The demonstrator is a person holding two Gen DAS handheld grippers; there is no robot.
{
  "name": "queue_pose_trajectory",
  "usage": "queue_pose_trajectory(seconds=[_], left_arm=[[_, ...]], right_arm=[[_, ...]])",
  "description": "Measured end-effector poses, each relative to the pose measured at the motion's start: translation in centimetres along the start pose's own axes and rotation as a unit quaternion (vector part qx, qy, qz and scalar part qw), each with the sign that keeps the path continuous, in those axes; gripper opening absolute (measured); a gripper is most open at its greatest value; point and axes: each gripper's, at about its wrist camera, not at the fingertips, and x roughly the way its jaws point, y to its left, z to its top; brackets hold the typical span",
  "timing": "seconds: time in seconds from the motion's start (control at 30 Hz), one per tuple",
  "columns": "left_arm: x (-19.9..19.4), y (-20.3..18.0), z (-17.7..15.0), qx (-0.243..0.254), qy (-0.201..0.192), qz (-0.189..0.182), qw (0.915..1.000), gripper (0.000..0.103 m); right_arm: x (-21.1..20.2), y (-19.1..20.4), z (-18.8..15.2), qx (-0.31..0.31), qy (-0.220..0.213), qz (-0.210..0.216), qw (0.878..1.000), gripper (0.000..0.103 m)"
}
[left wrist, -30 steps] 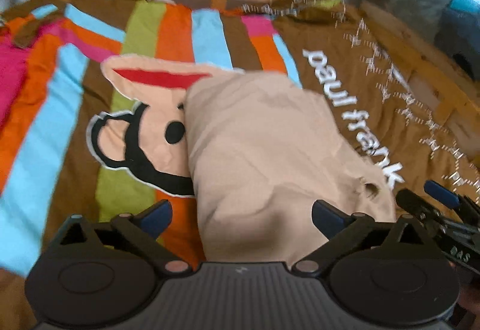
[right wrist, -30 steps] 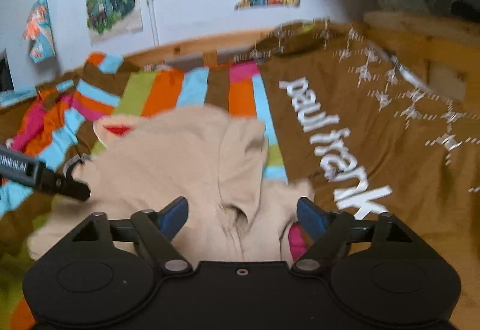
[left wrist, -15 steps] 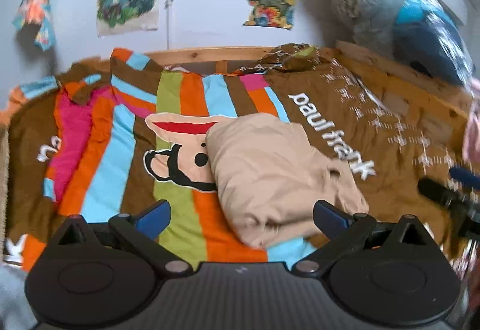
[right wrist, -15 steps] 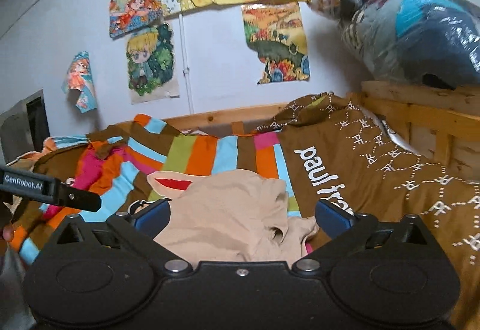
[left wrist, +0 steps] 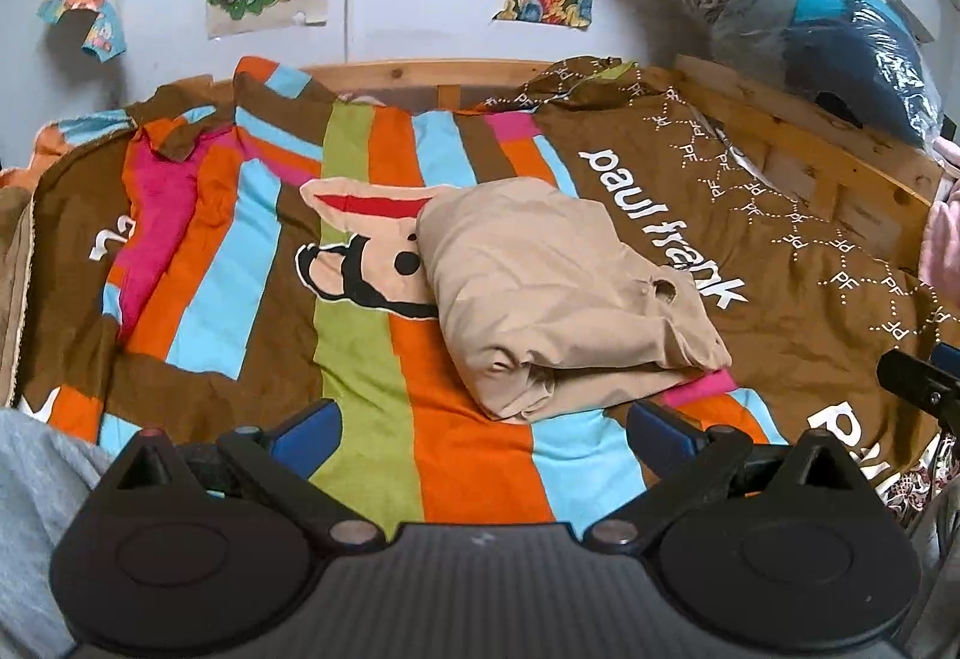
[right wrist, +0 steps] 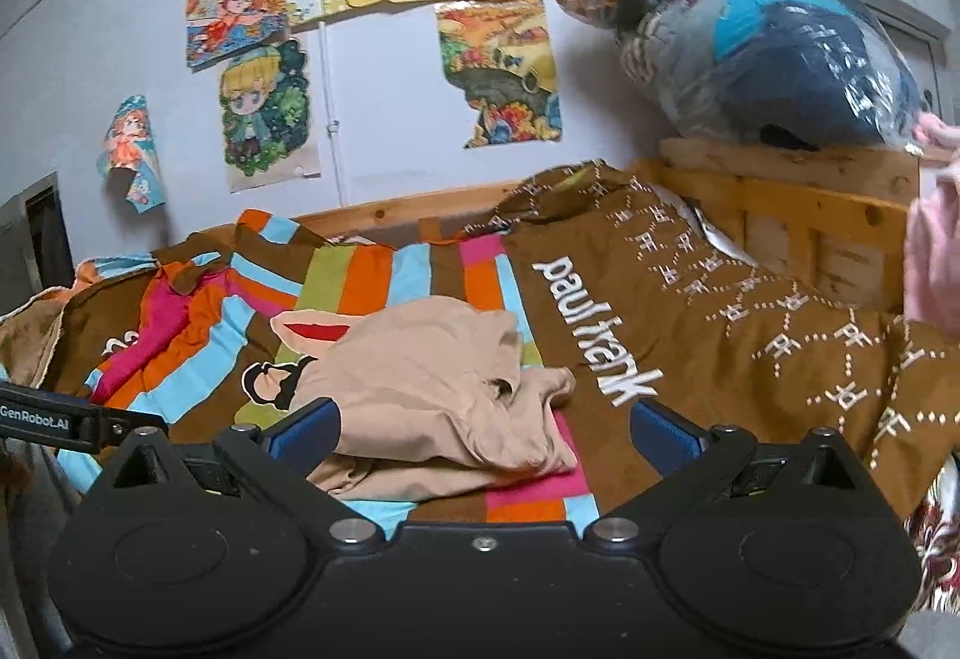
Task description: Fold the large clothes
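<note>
Jaws of both the left gripper [left wrist: 483,434] and the right gripper [right wrist: 485,428] are seen spread wide, nothing between them. At frame centre a folded beige garment [left wrist: 558,293] is shown lying on the striped bedspread [left wrist: 258,263] — posters [right wrist: 264,113] are pinned on the wall above.

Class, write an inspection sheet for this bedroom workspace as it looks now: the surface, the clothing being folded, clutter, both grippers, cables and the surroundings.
Surface: bed with a striped bedspread, spread out, some wrinkles.
Job's things: beige garment lies folded in a bundle on the bedspread, touching neither gripper.
Clutter: plastic bag of clothes on the wooden bed frame; pink cloth at the right edge.
Grippers: left gripper open, empty, short of the garment; right gripper open, empty, garment lying beyond its fingers.
Cables: nothing seen.
Surroundings: white wall with cartoon posters; dark doorway at left.
</note>
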Motion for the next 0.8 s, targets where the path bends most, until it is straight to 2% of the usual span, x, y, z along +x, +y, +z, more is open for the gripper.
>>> queue_pose_trajectory(seconds=[0.8], left_arm=[[0.38,0.15,-0.03,0.001,0.011,-0.003,0.9999,0.102]], right_arm=[[1.08,0.37,-0.22,-0.008,0.019,-0.005,1.000,0.102]])
